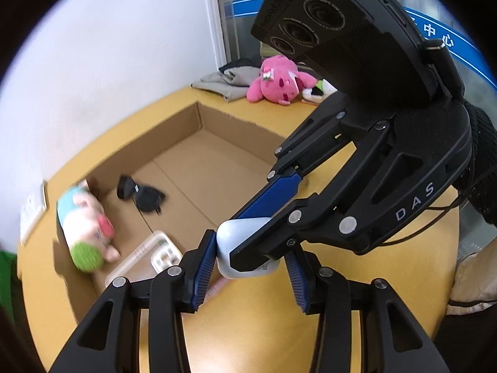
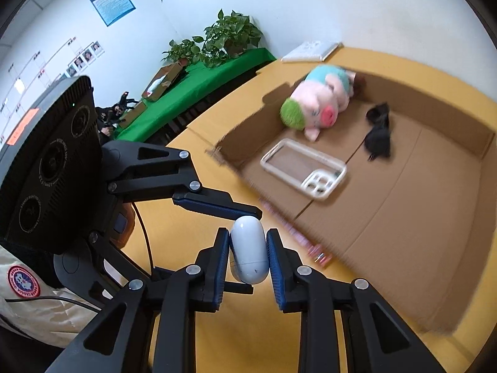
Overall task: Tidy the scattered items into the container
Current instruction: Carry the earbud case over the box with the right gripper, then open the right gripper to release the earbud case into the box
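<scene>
I have the white capsule case pinched upright, long axis along the fingers, in my right gripper, just outside the cardboard box's near wall, while my left gripper brackets it, spread wider.

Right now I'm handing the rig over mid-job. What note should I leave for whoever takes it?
Right gripper: shut on the white case, above the table beside the cardboard box.
Left gripper: fingers bracket the same case end to end; can't tell whether it is gripping.
Done: plush pig, sunglasses and phone case are in the box.
Left: white case goes in. Pink plush and folded clothes lie on the table beyond the box.
</scene>
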Tool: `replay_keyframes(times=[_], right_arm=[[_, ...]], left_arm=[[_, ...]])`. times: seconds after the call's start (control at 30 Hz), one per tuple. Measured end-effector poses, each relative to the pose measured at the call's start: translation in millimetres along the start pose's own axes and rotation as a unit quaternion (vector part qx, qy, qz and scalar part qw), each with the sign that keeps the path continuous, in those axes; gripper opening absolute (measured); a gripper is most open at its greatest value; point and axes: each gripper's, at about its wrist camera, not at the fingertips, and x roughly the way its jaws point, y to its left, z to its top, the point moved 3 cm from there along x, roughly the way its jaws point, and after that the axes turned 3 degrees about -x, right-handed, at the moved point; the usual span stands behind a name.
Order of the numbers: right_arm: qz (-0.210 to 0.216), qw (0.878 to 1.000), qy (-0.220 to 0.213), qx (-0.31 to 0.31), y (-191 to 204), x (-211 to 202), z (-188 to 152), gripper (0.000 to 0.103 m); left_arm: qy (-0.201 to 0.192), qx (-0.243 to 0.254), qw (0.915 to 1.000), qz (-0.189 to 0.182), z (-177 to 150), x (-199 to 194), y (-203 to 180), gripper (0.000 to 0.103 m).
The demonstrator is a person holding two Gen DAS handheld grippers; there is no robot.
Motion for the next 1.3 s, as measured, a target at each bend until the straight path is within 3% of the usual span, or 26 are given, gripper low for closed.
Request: replay_keyframes(times=[0.33,0.67,1.03,1.3], right_arm=[[-0.033,0.999,-0.001,-0.001,-69.4,-10.3,62.0,0.026],[-0.07,0.997,0.009,0.028,-162.9,17.0,117.9,0.026],[-0.099,0.987,-0.009,0.127,-267.8,69.8,127.3,0.022],[-0.105,0.974,-0.02,0.198,-312.8,99.2,111.4,0.022]], left_arm=[[-0.002,0.015,0.9998,-0.014,62.4,47.7,63.5,0.043],[0.036,0.008,0.9993,-0.007,106.9,127.1,132.7,0.044],[0.114,-0.001,0.9934,0.008,113.2,235.9,184.2,0.044],[0.138,-0.03,0.9898,0.019,104.9,276.7,195.9,0.043]])
